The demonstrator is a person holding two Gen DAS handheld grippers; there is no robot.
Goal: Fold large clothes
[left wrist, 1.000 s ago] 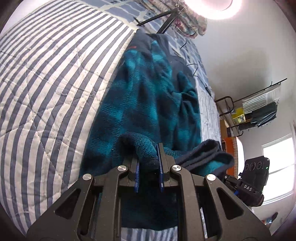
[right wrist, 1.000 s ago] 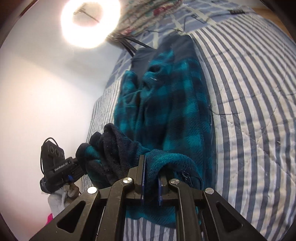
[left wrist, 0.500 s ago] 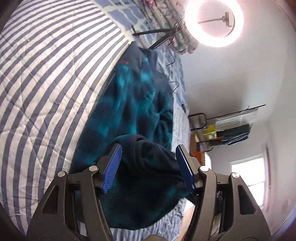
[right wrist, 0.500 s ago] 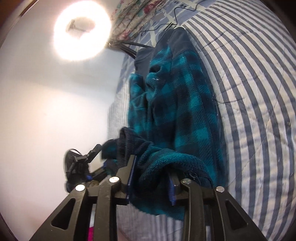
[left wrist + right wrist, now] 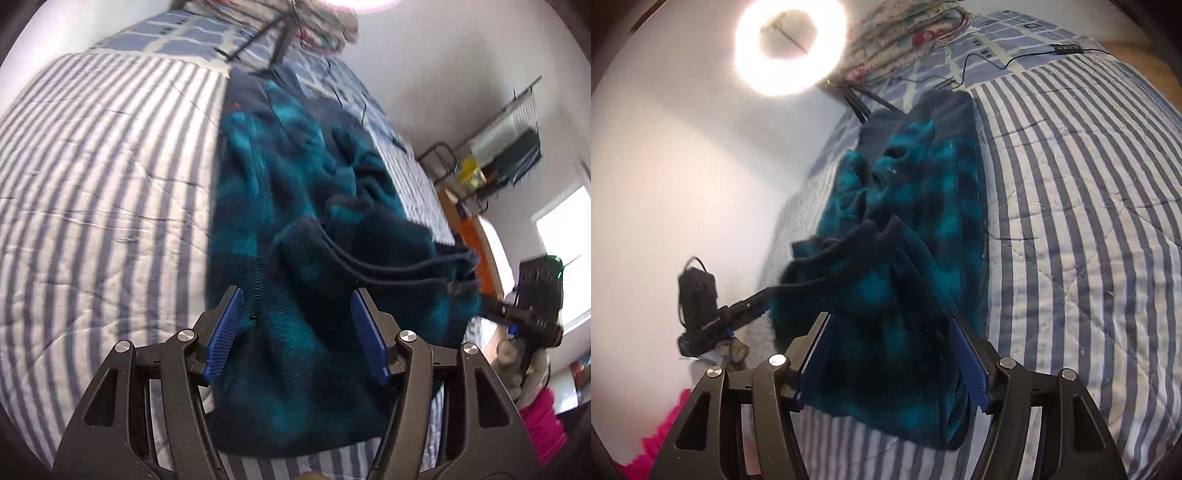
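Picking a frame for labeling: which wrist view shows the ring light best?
Right wrist: the ring light is whole, glowing beside the floral fabric. Left wrist catches only its lower edge at the top of the frame.
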